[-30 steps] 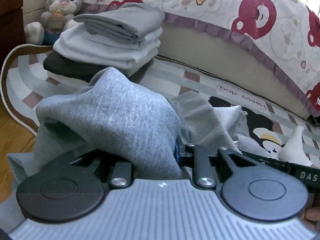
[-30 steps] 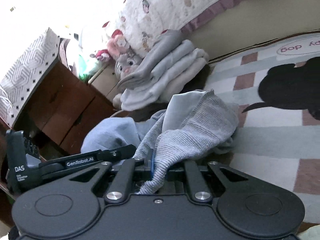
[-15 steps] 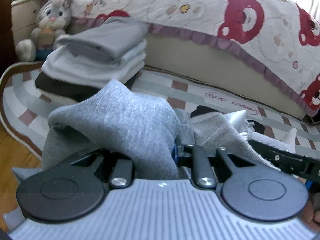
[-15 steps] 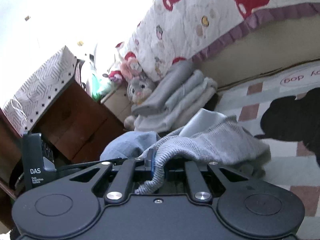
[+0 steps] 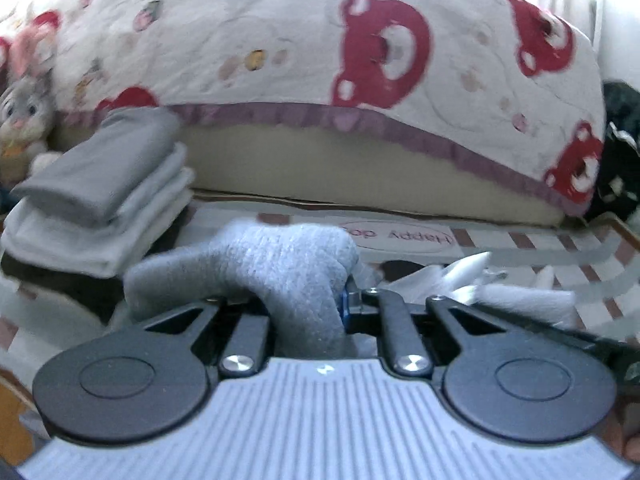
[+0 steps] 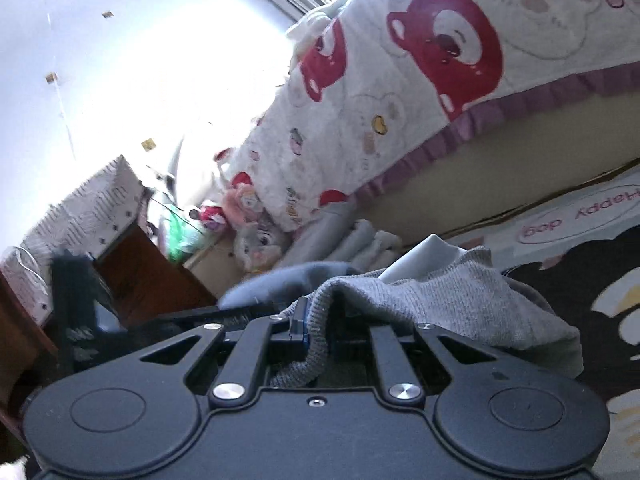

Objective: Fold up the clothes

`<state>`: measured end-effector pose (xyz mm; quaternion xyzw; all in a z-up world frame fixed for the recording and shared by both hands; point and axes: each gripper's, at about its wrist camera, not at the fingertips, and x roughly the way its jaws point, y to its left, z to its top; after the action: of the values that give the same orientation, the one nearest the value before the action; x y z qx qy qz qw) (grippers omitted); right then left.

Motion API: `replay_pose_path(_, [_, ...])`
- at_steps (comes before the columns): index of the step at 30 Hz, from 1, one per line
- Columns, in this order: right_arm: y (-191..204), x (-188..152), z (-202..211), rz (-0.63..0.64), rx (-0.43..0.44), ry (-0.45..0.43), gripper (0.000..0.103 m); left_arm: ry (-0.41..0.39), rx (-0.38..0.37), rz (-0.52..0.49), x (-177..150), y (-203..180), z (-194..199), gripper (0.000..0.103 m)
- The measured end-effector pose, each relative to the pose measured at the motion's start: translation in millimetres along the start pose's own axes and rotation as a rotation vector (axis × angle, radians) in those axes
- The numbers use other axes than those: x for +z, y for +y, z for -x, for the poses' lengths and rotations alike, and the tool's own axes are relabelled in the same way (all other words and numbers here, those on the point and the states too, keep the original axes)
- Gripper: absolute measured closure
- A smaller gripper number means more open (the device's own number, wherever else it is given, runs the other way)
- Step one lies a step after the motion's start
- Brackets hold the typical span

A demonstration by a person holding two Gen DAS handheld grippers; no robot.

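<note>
Sweater (image 5: 280,276), grey and soft, is pinched tight in both sets of jaws. The left gripper (image 5: 342,304) has its jaws squeezed on a thick bunch of it. The right gripper (image 6: 316,320) has its jaws shut on the ribbed edge (image 6: 316,344), and the rest hangs off to the right. Past the left jaws, to their left, sits a stack (image 5: 100,200) of folded clothes on the rug (image 5: 520,240). A bed (image 5: 320,60) with red bears is behind. A bunny toy (image 5: 24,108) sits far left.
</note>
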<state>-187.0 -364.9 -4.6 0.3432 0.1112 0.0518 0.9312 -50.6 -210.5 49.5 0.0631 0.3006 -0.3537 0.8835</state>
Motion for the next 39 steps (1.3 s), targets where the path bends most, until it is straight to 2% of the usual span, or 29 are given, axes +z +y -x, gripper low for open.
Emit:
replay_pose_path(4, [-10, -6, -5, -0.024, -0.062, 0.044, 0.091, 0.094, 0.014, 0.037, -12, 0, -19, 0.091])
replay_pose_path(7, [-21, -8, -9, -0.044, -0.098, 0.073, 0.091, 0.124, 0.020, 0.087, -24, 12, -26, 0.091])
replay_pose_path(12, [-33, 5, -18, -0.066, -0.119, 0.137, 0.091, 0.183, 0.017, 0.084, -34, 30, -40, 0.091])
replay_pose_path(15, [-29, 24, -32, -0.009, -0.148, 0.211, 0.091, 0.180, -0.006, 0.089, -35, 41, -44, 0.091])
replay_pose_path(21, [-7, 48, -64, 0.143, -0.247, 0.407, 0.091, 0.197, -0.082, 0.232, -44, 73, -59, 0.091])
replay_pose_path(27, [8, 57, -111, 0.183, -0.289, 0.518, 0.092, 0.193, -0.018, 0.198, -60, 80, -52, 0.088])
replay_pose_path(29, [9, 54, -109, 0.187, -0.291, 0.504, 0.092, 0.199, -0.022, 0.222, -63, 84, -54, 0.086])
replay_pose_path(30, [6, 52, -100, 0.175, -0.289, 0.473, 0.092, 0.202, -0.024, 0.233, -65, 86, -54, 0.080])
replay_pose_path(31, [-1, 48, -88, 0.149, -0.289, 0.434, 0.093, 0.207, -0.027, 0.252, -65, 88, -56, 0.069])
replay_pose_path(32, [-11, 46, -77, 0.114, -0.297, 0.403, 0.093, 0.216, -0.032, 0.276, -65, 89, -60, 0.065])
replay_pose_path(34, [-30, 45, -59, 0.040, -0.307, 0.357, 0.093, 0.237, -0.033, 0.313, -64, 90, -68, 0.046])
replay_pose_path(36, [-47, 42, -42, -0.005, -0.277, 0.324, 0.093, 0.269, -0.013, 0.322, -64, 88, -76, 0.035])
replay_pose_path(39, [-60, 28, -32, 0.075, -0.290, 0.366, 0.093, 0.305, -0.005, 0.300, -67, 84, -87, 0.027])
